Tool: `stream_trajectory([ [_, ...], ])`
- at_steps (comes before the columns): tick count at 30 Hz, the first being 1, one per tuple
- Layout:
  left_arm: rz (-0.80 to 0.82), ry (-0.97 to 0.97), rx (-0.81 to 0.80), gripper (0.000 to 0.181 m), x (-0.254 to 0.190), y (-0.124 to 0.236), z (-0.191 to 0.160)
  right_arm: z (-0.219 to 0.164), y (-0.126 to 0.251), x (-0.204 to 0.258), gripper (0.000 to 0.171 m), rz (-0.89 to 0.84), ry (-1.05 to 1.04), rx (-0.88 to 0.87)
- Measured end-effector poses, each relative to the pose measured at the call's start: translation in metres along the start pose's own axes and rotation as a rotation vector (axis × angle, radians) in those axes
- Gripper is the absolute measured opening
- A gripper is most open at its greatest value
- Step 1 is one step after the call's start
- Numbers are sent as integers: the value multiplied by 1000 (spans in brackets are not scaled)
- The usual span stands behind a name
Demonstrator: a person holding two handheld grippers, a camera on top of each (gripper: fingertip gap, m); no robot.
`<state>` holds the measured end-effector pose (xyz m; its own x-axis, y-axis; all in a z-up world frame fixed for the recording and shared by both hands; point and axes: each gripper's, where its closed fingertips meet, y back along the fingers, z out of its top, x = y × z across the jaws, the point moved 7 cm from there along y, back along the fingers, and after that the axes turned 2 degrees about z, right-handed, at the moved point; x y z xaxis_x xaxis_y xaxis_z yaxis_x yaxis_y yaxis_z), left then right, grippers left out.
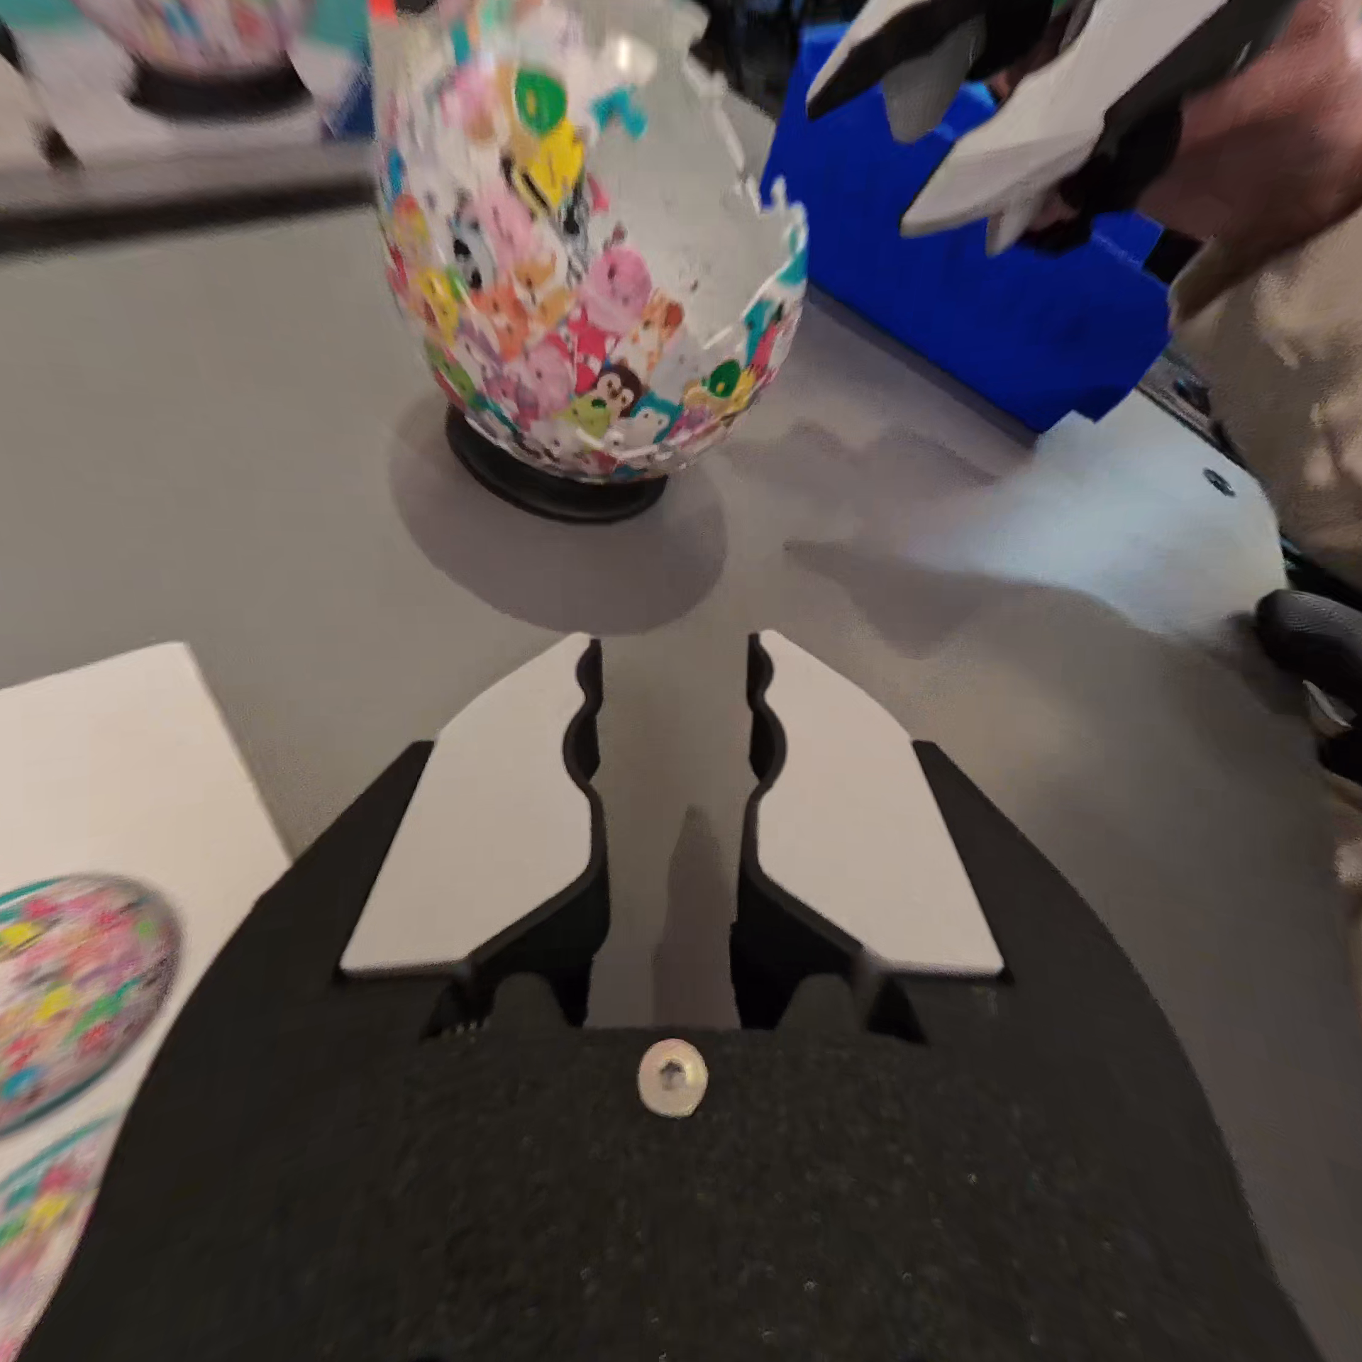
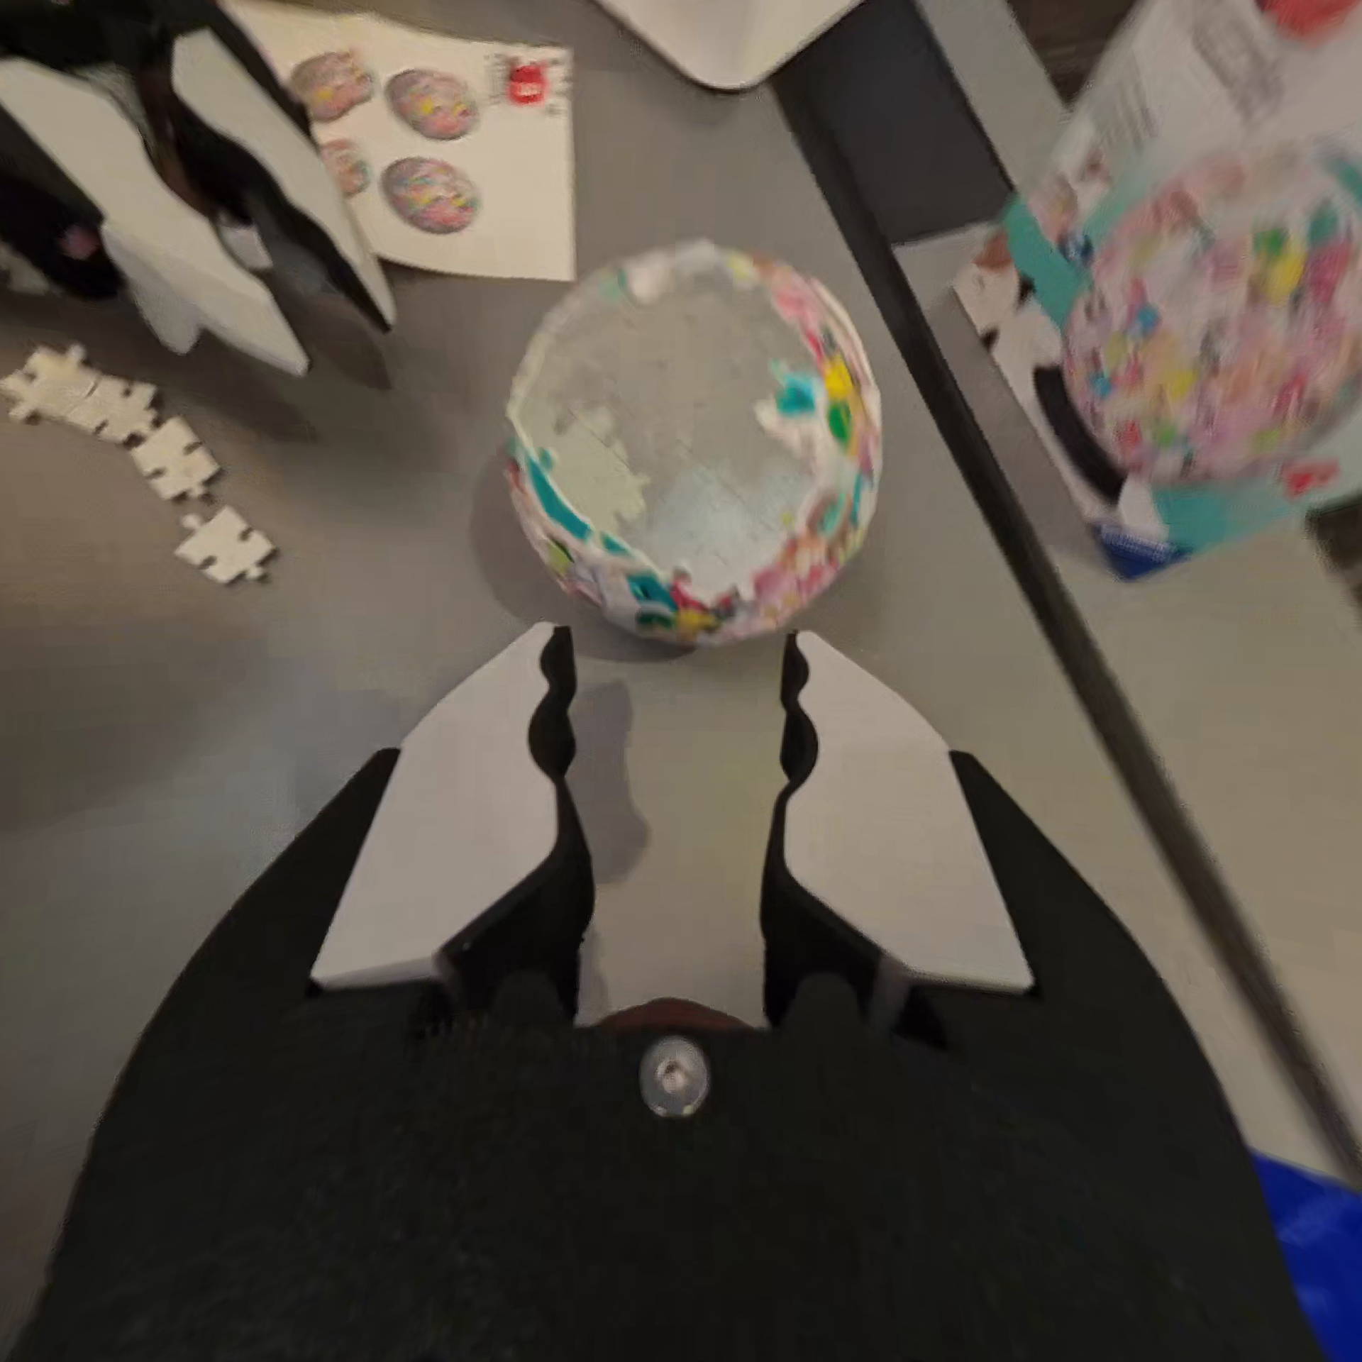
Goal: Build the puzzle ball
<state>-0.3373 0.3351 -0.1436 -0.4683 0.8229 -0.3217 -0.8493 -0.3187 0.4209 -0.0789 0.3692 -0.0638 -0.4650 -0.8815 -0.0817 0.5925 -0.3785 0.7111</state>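
The part-built puzzle ball [image 1: 589, 280] is a colourful shell with an open gap showing its pale inside. It stands on a black ring stand [image 1: 545, 479] on the grey table. In the right wrist view the puzzle ball [image 2: 693, 449] is seen from above. My left gripper [image 1: 674, 648] is open and empty, low over the table in front of the ball. My right gripper [image 2: 674, 641] is open and empty, above the ball's near side; it also shows in the left wrist view [image 1: 951, 147]. Loose white puzzle pieces [image 2: 140, 442] lie to the left.
An instruction sheet [image 2: 472, 147] with printed ball pictures lies at the far side, also in the left wrist view [image 1: 110, 847]. A blue bin [image 1: 995, 295] stands behind the ball. The puzzle box [image 2: 1179, 332] lies beyond a dark table seam [image 2: 1032, 516]. The left gripper shows at top left [image 2: 221, 221].
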Motion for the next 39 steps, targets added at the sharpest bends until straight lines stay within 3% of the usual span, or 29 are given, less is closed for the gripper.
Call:
stream_trajectory([
  [2,-65,13,84,45,3,-18,4,-37,-18,-3,73,8,-83,-126],
  [4,-43,-62,121,61,9,-32,12,-65,-37,-10,84,-16,-78,-147],
  [10,-37,-216,238,90,20,-62,30,-72,-79,-21,89,155,-71,-64],
  [12,-34,-240,273,90,24,-71,35,-70,-89,-23,87,287,-94,-25],
  [18,-77,-237,342,91,29,-91,37,-51,-102,-28,91,410,-117,-67],
  [27,-106,-253,380,93,29,-104,31,-45,-111,-21,96,390,-50,-41],
  [39,-109,-263,399,89,-7,-85,8,-54,-99,20,102,393,-35,-18],
])
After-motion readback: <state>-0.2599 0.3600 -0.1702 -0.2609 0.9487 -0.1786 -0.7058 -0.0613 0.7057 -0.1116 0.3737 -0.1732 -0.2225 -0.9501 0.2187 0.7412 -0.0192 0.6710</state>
